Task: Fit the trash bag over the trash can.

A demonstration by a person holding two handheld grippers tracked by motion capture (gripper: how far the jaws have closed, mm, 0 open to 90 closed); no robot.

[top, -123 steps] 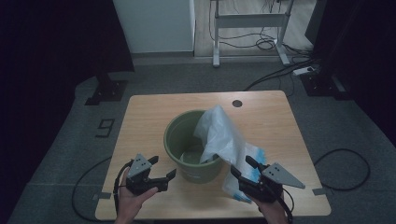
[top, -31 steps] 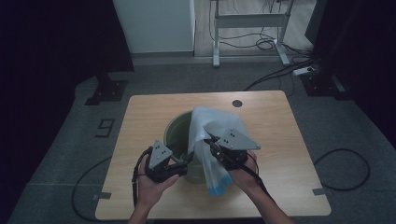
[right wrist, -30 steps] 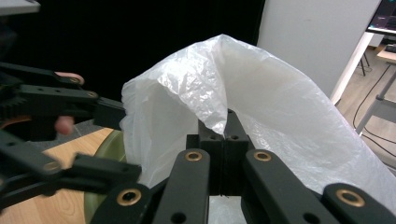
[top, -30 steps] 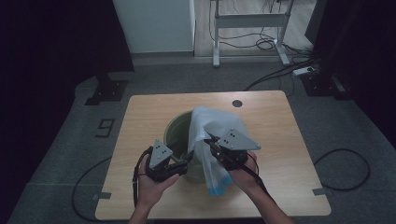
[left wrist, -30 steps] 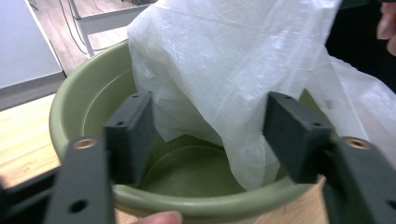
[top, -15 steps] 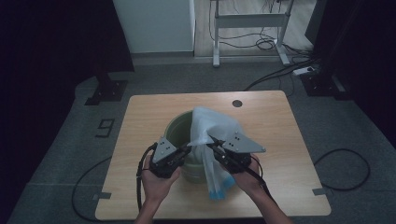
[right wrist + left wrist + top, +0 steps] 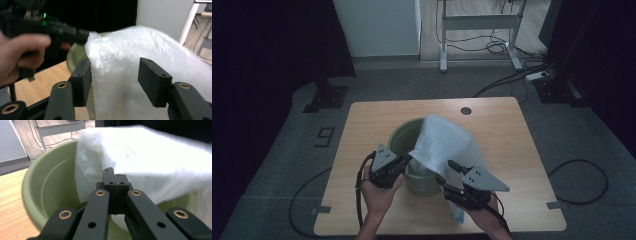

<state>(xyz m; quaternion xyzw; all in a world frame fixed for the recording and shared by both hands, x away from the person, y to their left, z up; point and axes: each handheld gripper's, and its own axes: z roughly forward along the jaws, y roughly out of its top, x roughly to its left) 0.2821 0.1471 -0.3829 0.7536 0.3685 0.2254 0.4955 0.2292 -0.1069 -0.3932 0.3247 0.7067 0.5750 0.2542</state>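
Since the frame of a second ago the right gripper (image 7: 451, 176) has drawn back toward the near edge of the table and to the right, away from the bin's mouth, and its jaws have just been opening; the left gripper (image 7: 404, 161) has kept its place at the bin's near left rim, and its jaws have just been closing. The green bin (image 7: 399, 140) stands upright near the middle of the wooden table (image 7: 362, 120), slightly toward the near side. A translucent white plastic bag (image 7: 447, 145) lies draped over the bin's right half, rising above the rim and hanging down the bin's near right side to the tabletop. In the left gripper view the two black jaws meet with no gap, pinching the edge of the bag (image 7: 150, 165) just above the bin (image 7: 47, 187) interior; the bag's film is clamped between the pads. In the right gripper view the jaws stand moderately apart with the bag (image 7: 120, 75) film bulging between them; the left jaw's pad sits against a crumpled fold, while the right pad stands clear of the film, so no grip is made. That view also shows the person's left hand (image 7: 17, 57) holding the other gripper at the bag's upper corner, beside the bin (image 7: 77, 53) rim. A black cable trails from the left gripper off the near edge of the table.
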